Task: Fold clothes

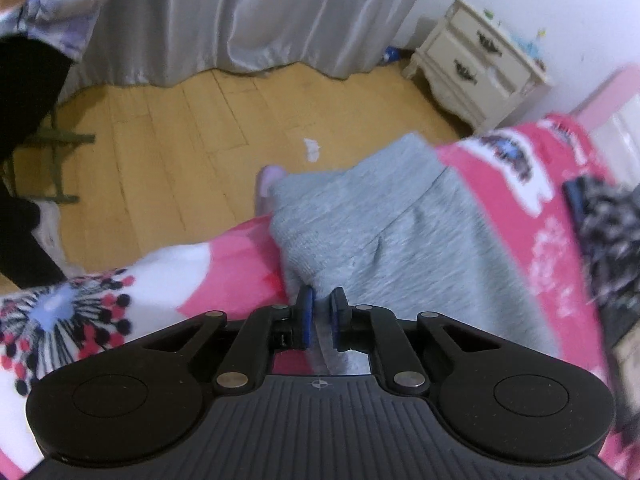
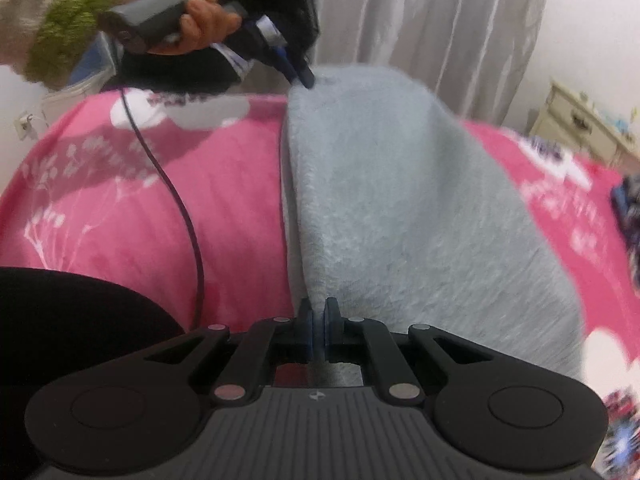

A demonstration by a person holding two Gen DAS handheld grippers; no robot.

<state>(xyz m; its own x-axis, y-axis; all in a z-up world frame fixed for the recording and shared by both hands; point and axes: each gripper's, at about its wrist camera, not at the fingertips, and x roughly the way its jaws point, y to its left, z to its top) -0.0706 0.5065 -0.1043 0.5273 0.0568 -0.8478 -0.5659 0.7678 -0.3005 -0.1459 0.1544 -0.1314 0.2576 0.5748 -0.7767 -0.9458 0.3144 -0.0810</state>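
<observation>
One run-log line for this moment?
fold | left gripper shut on grey garment | right gripper shut on it | over pink blanket

The supporting surface is a bed covered by a pink fleece blanket (image 2: 224, 208) printed with white and dark floral motifs. A light grey fleecy garment (image 2: 400, 200) lies directly on the blanket, its folded edge running along the middle. A dark patterned cloth item (image 1: 600, 220) rests on the blanket near its far edge.

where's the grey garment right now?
The grey fleece garment lies across the pink floral blanket on the bed, pinched at opposite ends by the left gripper and the right gripper; the white nightstand stands beyond it.
</observation>
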